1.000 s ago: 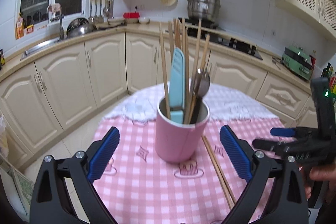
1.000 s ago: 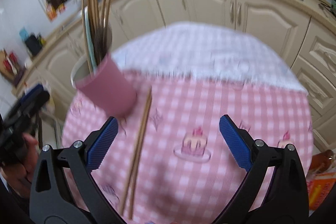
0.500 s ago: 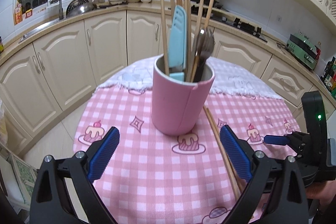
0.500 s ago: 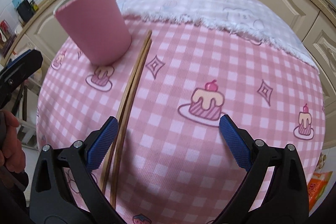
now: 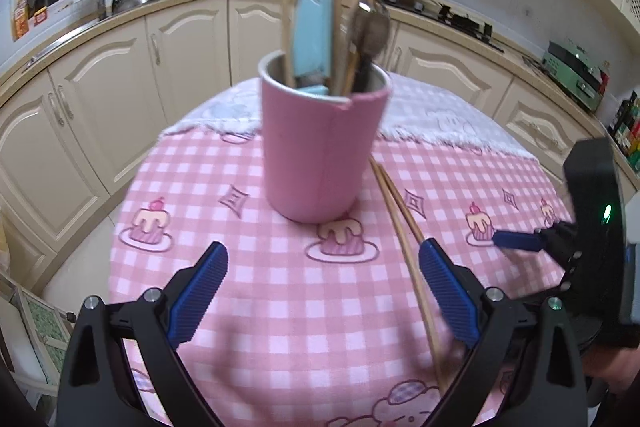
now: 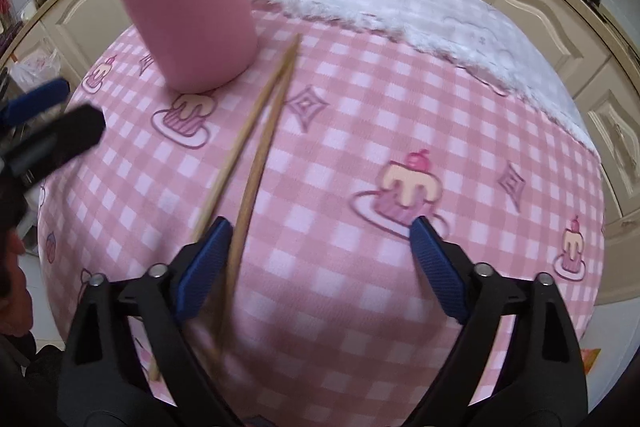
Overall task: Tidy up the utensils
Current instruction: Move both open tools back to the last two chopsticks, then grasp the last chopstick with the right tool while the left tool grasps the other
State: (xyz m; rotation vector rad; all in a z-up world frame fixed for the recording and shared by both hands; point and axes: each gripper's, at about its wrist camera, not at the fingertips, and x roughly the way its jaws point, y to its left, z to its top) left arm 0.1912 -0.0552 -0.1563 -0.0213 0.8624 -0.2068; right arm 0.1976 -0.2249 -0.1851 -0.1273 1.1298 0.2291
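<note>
My right gripper (image 6: 316,267) is wide open and low over the table (image 6: 500,99), near the edge closest to me. It holds nothing. The near ends of the two chopsticks (image 6: 256,139) lie right by its left finger (image 6: 204,267), maybe touching it; that part is blurry. My left gripper (image 5: 324,295) is wide open too, and empty. It hangs over the pink checked cloth on the other side of the sticks.

The chopsticks lie flat, side by side, and run from my edge toward the middle of the table. Their far tips stop just beside the bottom of the pink cup (image 5: 322,147).

The cup stands up straight near the middle. It already has more chopsticks, a blue tool (image 5: 314,23) and a spoon (image 5: 370,31) in it.

I think I am about to pick up the last two sticks. Next I must slide my right fingers around both, squeeze, lift, and drop them in the cup.
</note>
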